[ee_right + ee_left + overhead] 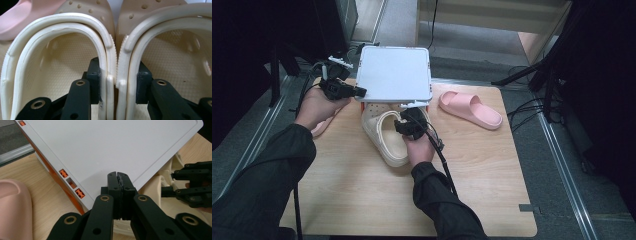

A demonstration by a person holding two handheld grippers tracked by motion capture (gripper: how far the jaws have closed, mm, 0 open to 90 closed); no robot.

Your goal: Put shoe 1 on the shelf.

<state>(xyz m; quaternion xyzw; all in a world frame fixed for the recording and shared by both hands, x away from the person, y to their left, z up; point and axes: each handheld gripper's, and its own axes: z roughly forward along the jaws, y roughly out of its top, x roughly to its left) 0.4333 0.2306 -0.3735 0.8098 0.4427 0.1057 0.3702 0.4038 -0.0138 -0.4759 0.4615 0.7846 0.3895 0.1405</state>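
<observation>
A white storage box lid (394,74) with orange clips is tilted up over the far middle of the wooden table (362,200). My left gripper (357,91) is shut, and its tips (117,174) lie against the lid (112,147) near its front left edge. Whether they pinch it I cannot tell. Two cream clogs (384,137) lie side by side, toes under the lid. My right gripper (409,122) is shut on their two adjoining side walls (116,62), one jaw inside each clog. It is also seen in the left gripper view (190,185).
A pink slide sandal (469,109) lies right of the box. Another pink slide (12,207) sits beneath my left hand (319,127). The box's orange-trimmed base (362,107) stands under the lid. Dark stands and cables surround the table.
</observation>
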